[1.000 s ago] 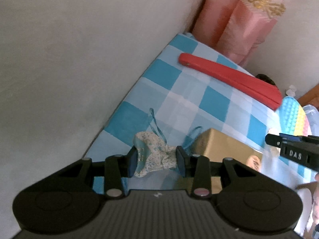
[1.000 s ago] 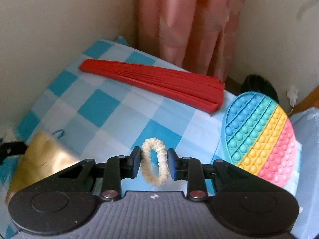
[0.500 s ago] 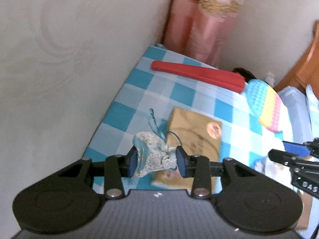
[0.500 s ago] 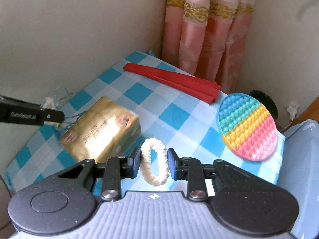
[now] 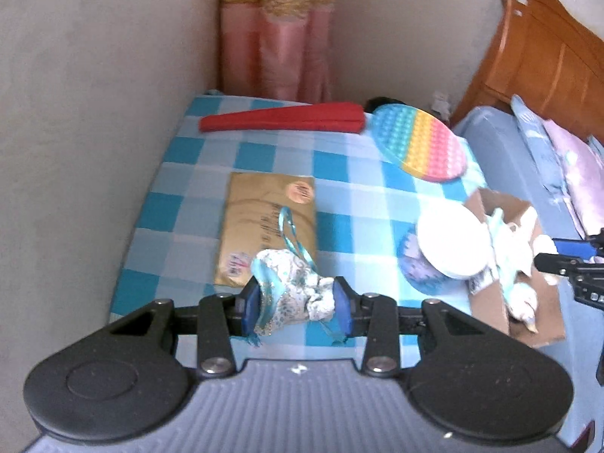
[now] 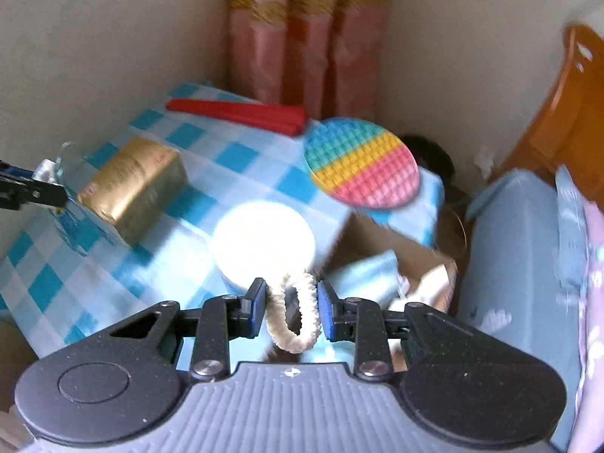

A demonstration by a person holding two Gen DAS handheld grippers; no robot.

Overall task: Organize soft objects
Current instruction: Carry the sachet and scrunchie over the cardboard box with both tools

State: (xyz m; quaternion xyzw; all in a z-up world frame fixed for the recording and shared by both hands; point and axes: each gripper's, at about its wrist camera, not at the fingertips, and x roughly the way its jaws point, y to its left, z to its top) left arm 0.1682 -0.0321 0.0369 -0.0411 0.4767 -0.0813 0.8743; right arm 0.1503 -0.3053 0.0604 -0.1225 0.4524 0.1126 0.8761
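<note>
The left tool (image 5: 296, 304) was clamped on a small blue flowered pouch (image 5: 292, 294), its ribbon loop (image 5: 290, 232) trailing forward over a gold packet (image 5: 266, 226) that lay near the bench's left edge. The bench (image 5: 339, 168) carried a blue checked cloth, with a red folded fan (image 5: 283, 117) along its far edge and a rainbow bubble mat (image 5: 419, 143) at the far right corner, overhanging it. Nearer the right edge stood a round white tub (image 5: 451, 243).

Just past that right edge sat a cardboard box (image 5: 528, 313), open at the top and already holding pale soft pieces. From the left tool the box lay well off to the right and a little forward, with the tub between. I judged this the relation that mattered: the pouch had to travel sideways across the bench's right edge before it could be dropped.

The right tool (image 6: 292, 311) was closed on a cream hair scrunchie (image 6: 292, 315), held upright as a ring between the pads. In the right wrist view the box (image 6: 411, 255) opened just ahead and slightly right of the scrunchie, apparently below it. The right hand was plainly the nearer, and probably needed only a short forward reach and a release, while the left had the longer crossing.
</note>
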